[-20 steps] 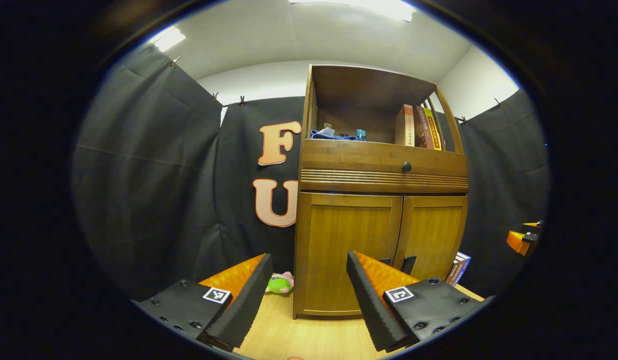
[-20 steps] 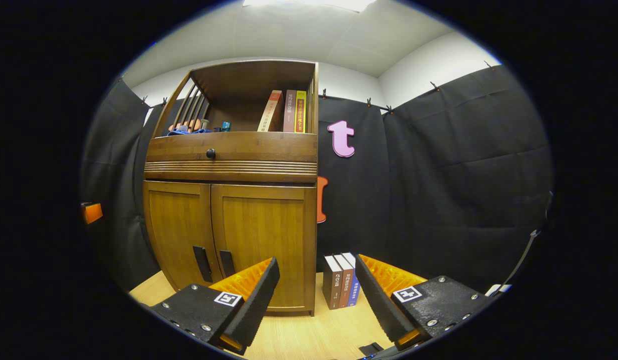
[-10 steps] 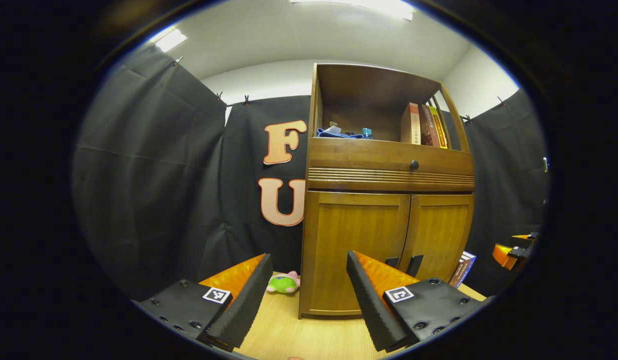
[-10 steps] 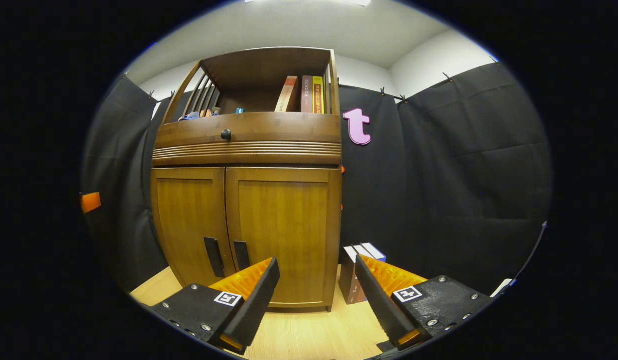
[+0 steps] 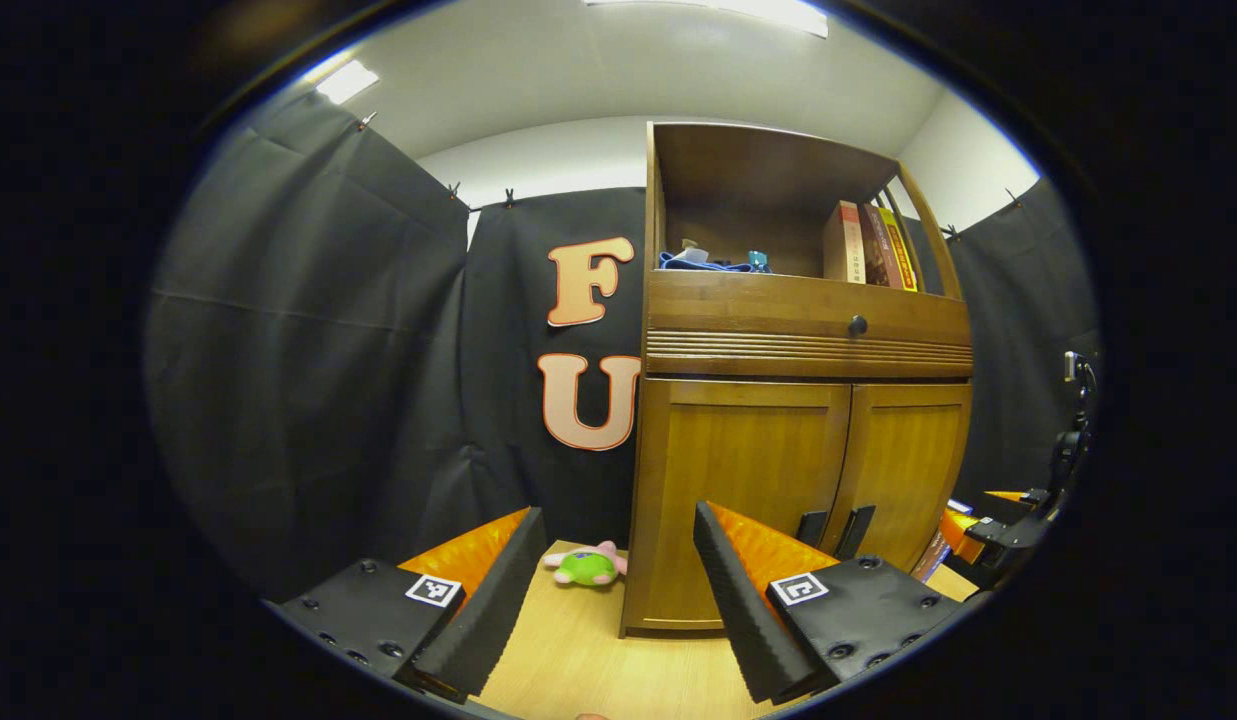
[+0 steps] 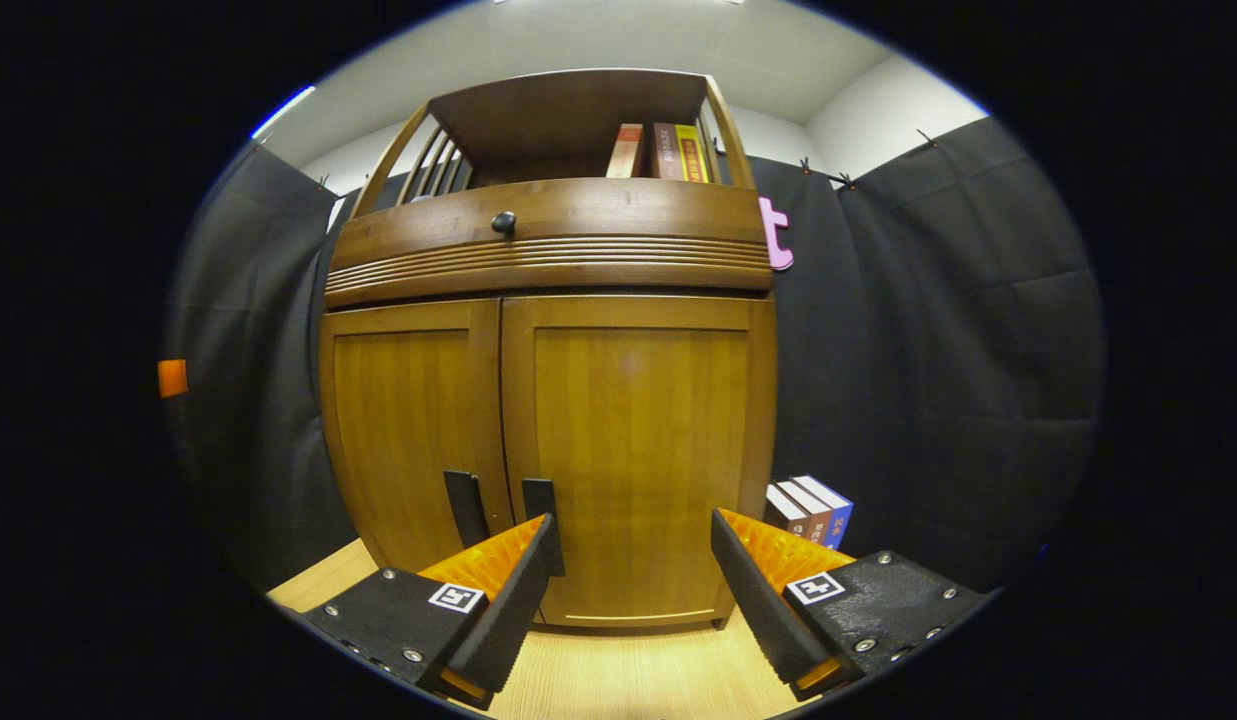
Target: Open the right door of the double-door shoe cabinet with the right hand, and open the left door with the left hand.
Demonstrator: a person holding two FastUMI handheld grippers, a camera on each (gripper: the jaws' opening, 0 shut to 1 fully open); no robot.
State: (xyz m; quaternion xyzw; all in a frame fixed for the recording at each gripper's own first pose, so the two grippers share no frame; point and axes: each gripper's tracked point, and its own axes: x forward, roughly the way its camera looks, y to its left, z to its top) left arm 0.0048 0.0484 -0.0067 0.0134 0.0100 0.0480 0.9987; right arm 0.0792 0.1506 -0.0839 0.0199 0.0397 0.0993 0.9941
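The wooden shoe cabinet stands on the light wood floor with both lower doors closed. In the right gripper view the right door fills the middle and its dark handle sits just above my left fingertip; the left door has its own handle beside it. My right gripper is open and empty, close in front of the right door. In the left gripper view the cabinet is to the right, its handles behind my finger. My left gripper is open and empty, farther back. The right gripper shows at the far right.
A drawer with a dark knob sits above the doors, and an open shelf holds books. More books stand on the floor right of the cabinet. A green and pink plush toy lies left of it.
My right gripper has moved much closer to the cabinet, so the right door looms larger. My left gripper has shifted so the cabinet slid right in its view.
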